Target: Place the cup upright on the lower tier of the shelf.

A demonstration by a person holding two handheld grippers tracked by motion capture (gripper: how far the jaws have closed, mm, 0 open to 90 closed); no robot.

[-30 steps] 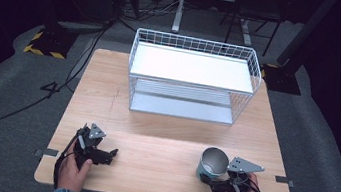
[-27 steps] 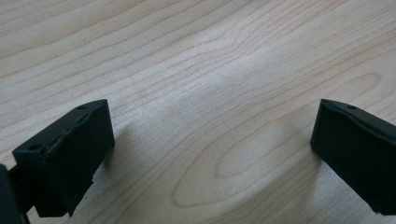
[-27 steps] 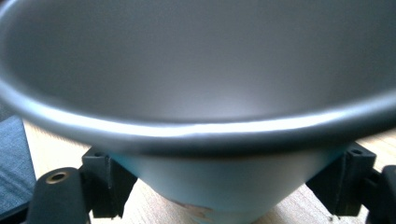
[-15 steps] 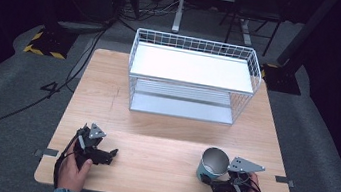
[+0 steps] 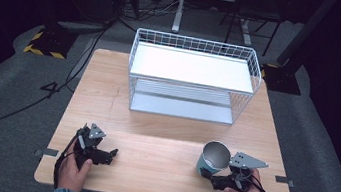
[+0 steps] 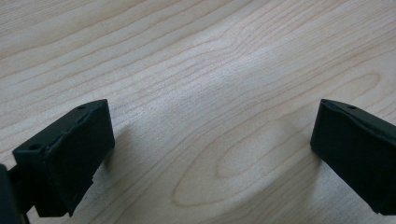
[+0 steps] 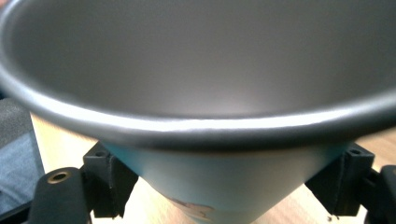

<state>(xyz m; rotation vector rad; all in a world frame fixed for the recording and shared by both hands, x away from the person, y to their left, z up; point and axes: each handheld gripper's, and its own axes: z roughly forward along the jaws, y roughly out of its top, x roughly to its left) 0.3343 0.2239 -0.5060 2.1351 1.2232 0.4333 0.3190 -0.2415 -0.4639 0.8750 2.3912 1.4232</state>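
- Gripping has been done: the cup (image 5: 215, 158) is clamped low on its teal wall between the jaws of the right gripper (image 5: 215, 179), as the right gripper view shows, with a black pad pressed against each side.
- The cup (image 7: 201, 93) is seen upright, mouth up, its grey inside empty, at the near right part of the table (image 5: 162, 140); whether its base is resting on the wood or just lifted cannot be told.
- The left gripper (image 5: 108, 155) is held low over the near left of the table, jaws spread wide with bare wood (image 6: 210, 93) between them; nothing is held by it, and it is well apart from the cup.
- Farther off, the wire rack (image 5: 192, 76) stands at the far middle of the table, its white top shelf and lower shelf both bare.
- The work is judged to be at its start: the grasp is made, while the carry across the table and the setting down, probably on a rack shelf, are left to be done.
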